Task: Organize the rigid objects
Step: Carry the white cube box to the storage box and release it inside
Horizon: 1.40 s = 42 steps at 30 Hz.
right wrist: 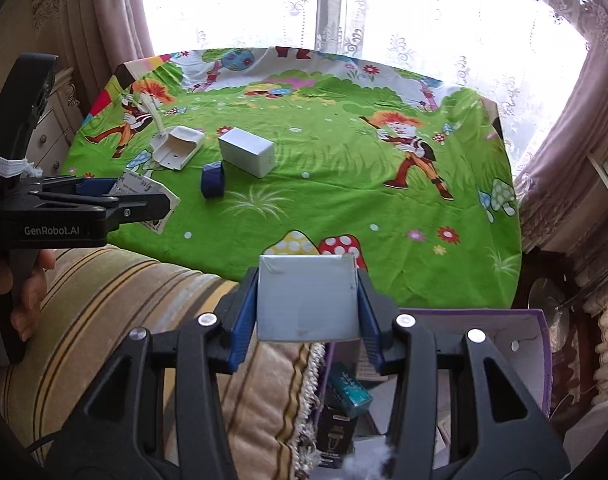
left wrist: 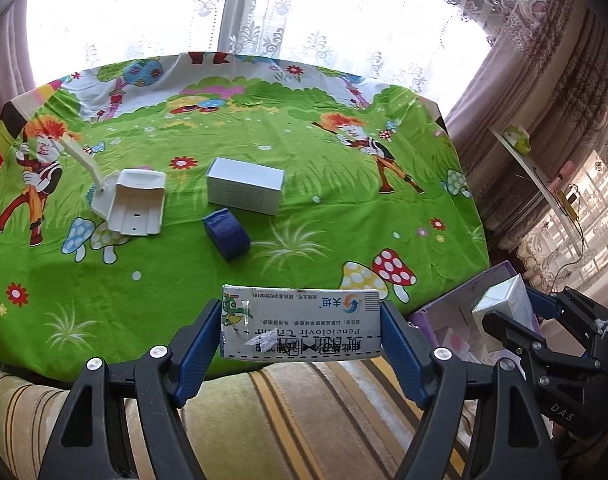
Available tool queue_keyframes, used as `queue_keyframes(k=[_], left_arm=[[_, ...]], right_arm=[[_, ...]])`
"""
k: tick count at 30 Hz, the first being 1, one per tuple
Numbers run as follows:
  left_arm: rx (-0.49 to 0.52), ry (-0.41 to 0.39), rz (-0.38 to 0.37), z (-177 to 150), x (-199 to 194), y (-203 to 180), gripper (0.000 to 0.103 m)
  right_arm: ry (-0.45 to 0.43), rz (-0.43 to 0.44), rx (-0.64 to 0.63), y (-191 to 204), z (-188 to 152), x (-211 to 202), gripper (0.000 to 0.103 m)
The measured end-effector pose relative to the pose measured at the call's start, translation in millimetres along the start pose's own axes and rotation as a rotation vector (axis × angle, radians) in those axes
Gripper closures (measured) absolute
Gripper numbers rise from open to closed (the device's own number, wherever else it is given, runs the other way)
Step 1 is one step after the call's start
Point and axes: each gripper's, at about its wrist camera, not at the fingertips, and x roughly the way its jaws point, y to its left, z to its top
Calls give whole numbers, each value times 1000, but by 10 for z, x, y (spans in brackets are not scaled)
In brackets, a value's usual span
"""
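I have the left gripper [left wrist: 302,330] clamping a white printed medicine carton [left wrist: 302,324] and the right gripper [right wrist: 307,300] clamping a plain grey-white box [right wrist: 307,298], bound, I judge, for the purple-edged cardboard box [right wrist: 538,344] at lower right, while three items wait on the worktop [right wrist: 344,184].

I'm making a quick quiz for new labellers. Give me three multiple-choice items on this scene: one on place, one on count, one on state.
1. Where is the dark blue box?
A. On the green tablecloth
B. In the purple carton
C. In a gripper

2. How many things lie loose on the tablecloth?
A. One
B. Three
C. Five

3. What is the left gripper doing?
A. Standing open and empty
B. Clamping a printed medicine box
C. Pressing on the tablecloth

Answers:
1 A, it rests near the white box.
2 B: white box, blue box, white plastic holder.
3 B, both pads press the box's ends.
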Motion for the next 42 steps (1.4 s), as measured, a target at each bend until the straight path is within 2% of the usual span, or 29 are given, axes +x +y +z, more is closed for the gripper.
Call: queue_keyframes(k=[14,30,33,35,42], left_arm=[[130,74,-96,-129,175,-795,26],[304,110,-225,-279,264,-1581,26],[329,112,-258,-297,263,-1696,25],[345,121,-282,-308,276,-1763,25],[339,139,-285,-306,319,-1779,23]], right_arm=[[16,-77,124,-570,-502,-168,53],[71,-217,300,-1194,-815,-269,53],[69,-244,319,-1233,-830,-296,46],[67,-271,329,-1261,-830,-310,37],[67,-304,351,-1321,-826,-337,31]])
